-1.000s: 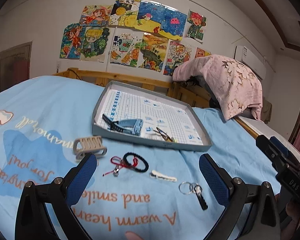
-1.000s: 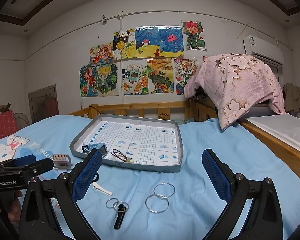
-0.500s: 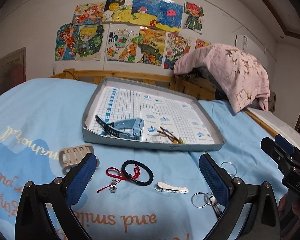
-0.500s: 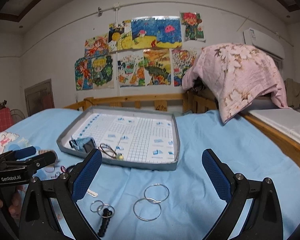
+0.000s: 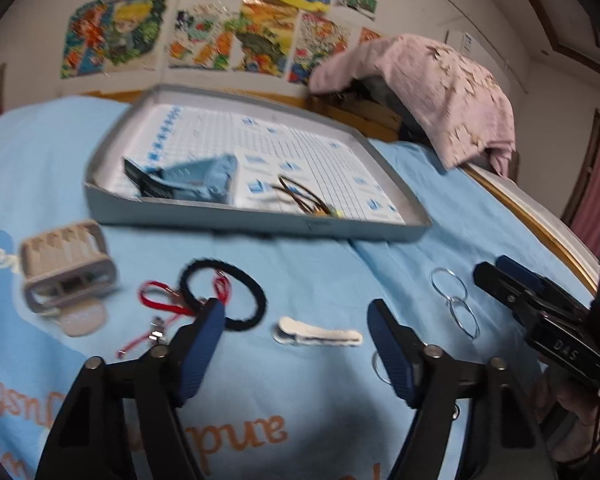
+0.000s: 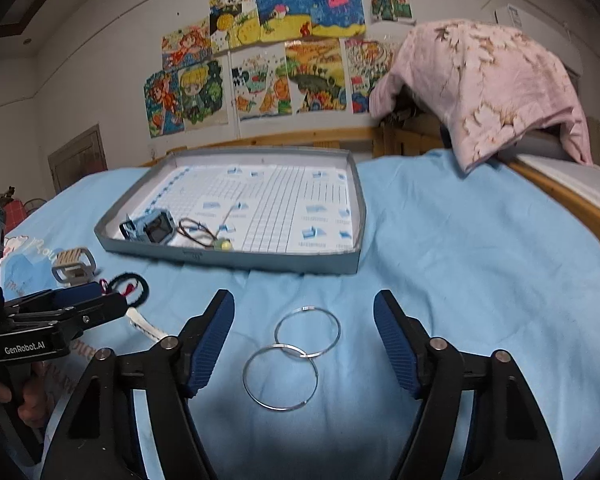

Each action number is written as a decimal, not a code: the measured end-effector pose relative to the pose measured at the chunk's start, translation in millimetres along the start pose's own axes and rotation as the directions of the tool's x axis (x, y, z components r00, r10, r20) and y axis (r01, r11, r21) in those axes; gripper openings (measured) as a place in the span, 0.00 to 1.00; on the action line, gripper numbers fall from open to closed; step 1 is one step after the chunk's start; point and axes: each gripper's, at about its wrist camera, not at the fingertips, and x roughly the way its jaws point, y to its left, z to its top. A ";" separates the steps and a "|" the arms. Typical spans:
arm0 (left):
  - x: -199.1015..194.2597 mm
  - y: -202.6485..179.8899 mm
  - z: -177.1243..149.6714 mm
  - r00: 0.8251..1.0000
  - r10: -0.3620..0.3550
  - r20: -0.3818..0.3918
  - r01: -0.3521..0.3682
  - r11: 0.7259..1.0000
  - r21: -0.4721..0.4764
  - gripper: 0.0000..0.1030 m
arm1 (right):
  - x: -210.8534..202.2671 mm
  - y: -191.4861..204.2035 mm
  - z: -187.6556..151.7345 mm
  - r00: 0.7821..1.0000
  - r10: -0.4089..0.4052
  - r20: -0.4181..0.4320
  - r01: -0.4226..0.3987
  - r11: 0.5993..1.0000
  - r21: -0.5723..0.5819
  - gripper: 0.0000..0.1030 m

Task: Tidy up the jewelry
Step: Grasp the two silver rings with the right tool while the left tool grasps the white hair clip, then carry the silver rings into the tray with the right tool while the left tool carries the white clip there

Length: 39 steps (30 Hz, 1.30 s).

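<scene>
while both grippers were coming in over the loose pieces on the bed (image 6: 480, 264), the step in hand looked like a double pick-up: each one lining up on its own item before carrying it to the grey tray (image 6: 332, 258). the left gripper (image 5: 294, 334) hung over the white hair clip (image 5: 318, 334), which lay flat on the blue sheet between its fingers (image 5: 202, 344) but was not touched by either; the fingers were closing and gripped nothing yet. the right gripper (image 6: 304, 340) framed the two silver hoops (image 6: 294, 360), which lay flat and overlapped at one edge; its fingers (image 6: 214, 338) were closing too, with the hoops between them and clear of both pads

the next move probably called for a further drop to the sheet, since thin wire and a flat clip give little to bite on, and the soft bedding could bunch up in the grip. the joined hoops might come up together or slip apart

still out on the sheet were a black hair tie (image 5: 224, 294) lying over a red cord (image 5: 160, 308), a beige claw clip (image 5: 66, 276) and a key ring partly hidden behind the left gripper's right-hand finger. already in the tray, near its front wall, were a blue watch (image 6: 152, 228) and a brown cord bracelet (image 6: 198, 232) with a yellowish bead; the rest of the tray's gridded floor was bare
</scene>
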 end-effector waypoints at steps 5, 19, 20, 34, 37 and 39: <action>16.7 4.8 -2.1 0.996 -0.061 -0.064 0.059 0.997 -0.041 0.50 | 13.3 -3.6 -5.7 0.998 0.011 -0.061 -0.010 1.000 0.018 0.65; 36.2 10.3 -2.9 0.987 -0.081 -0.137 0.067 0.993 -0.102 0.24 | 43.2 1.2 -8.9 0.983 0.016 -0.185 -0.015 1.000 0.006 0.59; 35.9 10.5 -3.0 0.987 -0.082 -0.136 0.068 0.992 -0.103 0.23 | 45.9 2.4 -9.0 0.981 0.014 -0.196 -0.013 1.000 0.002 0.59; 22.5 8.8 2.9 0.988 -0.127 -0.089 0.117 0.987 -0.106 0.15 | 48.7 6.1 -8.3 0.976 0.011 -0.217 -0.013 1.000 -0.009 0.39; 14.4 5.8 8.4 0.990 -0.127 -0.064 0.121 0.988 -0.091 0.14 | 41.9 7.3 -4.7 0.981 0.020 -0.193 -0.023 1.000 -0.012 0.39; 11.8 2.1 10.6 0.990 -0.128 -0.063 0.123 0.990 -0.075 0.14 | 36.5 10.4 -1.1 0.985 0.021 -0.174 -0.026 0.999 -0.026 0.39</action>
